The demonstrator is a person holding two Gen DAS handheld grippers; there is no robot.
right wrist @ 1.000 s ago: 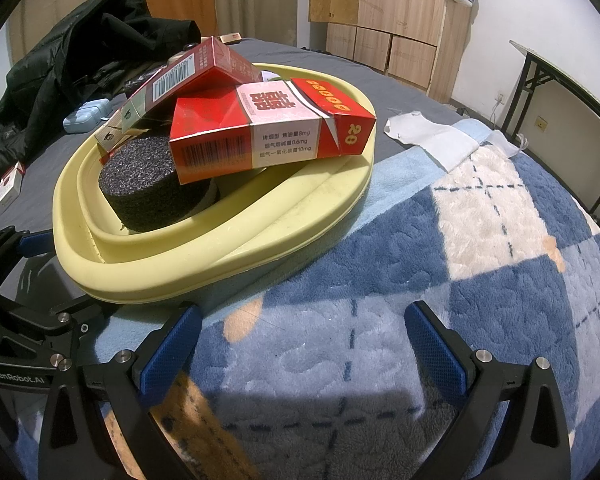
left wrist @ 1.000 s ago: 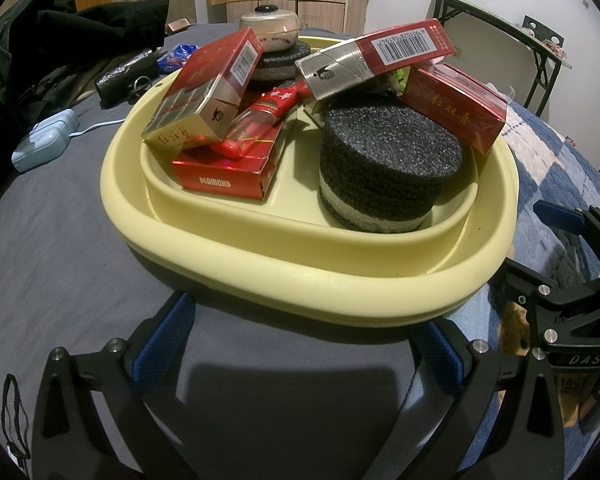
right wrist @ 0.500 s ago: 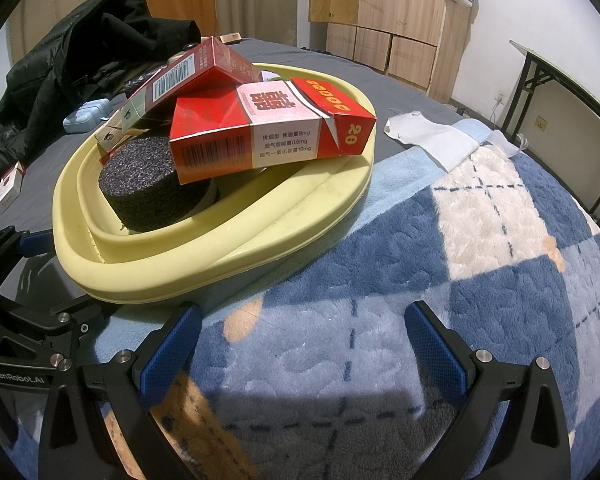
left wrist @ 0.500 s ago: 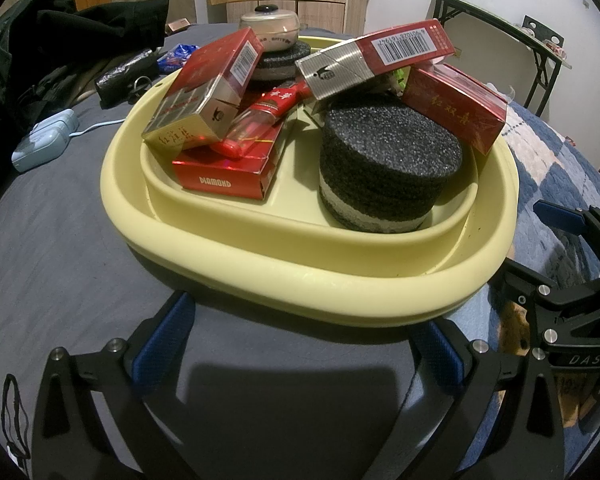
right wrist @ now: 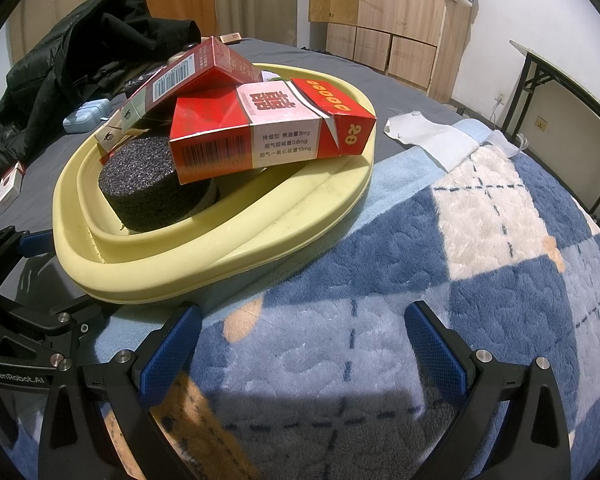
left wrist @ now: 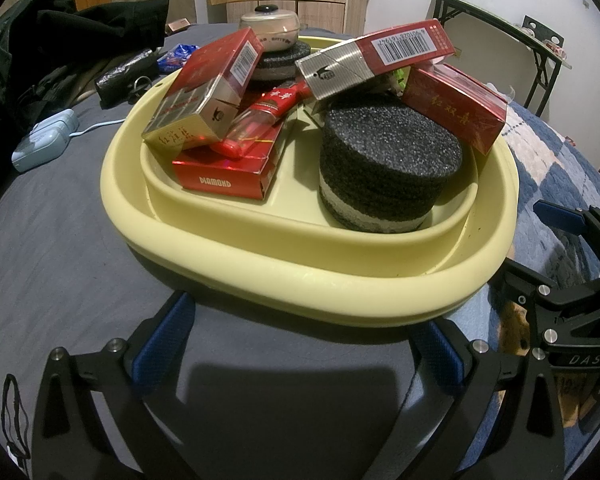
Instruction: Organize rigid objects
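A pale yellow tray (left wrist: pixel 260 268) (right wrist: pixel 204 268) on the bed holds several red cigarette packs, among them a flat one (left wrist: pixel 228 168) and a large one (right wrist: pixel 260 136) leaning on a black foam puck (left wrist: pixel 388 160) (right wrist: pixel 148 184). A red lighter (left wrist: pixel 252 128) lies among the packs, and a cream round case (left wrist: pixel 270 28) sits on a second foam disc at the far rim. My left gripper (left wrist: pixel 300 344) stands open just short of the tray's near rim. My right gripper (right wrist: pixel 304 340) is open over the blue checked blanket, beside the tray.
A black jacket (left wrist: pixel 60 48) and a light blue case (left wrist: pixel 46 140) with a cable lie left of the tray. A small cigarette pack (right wrist: pixel 10 182) sits on the grey sheet. A white cloth (right wrist: pixel 432 136) lies beyond the blanket (right wrist: pixel 480 280). A folding table (left wrist: pixel 500 40) stands behind.
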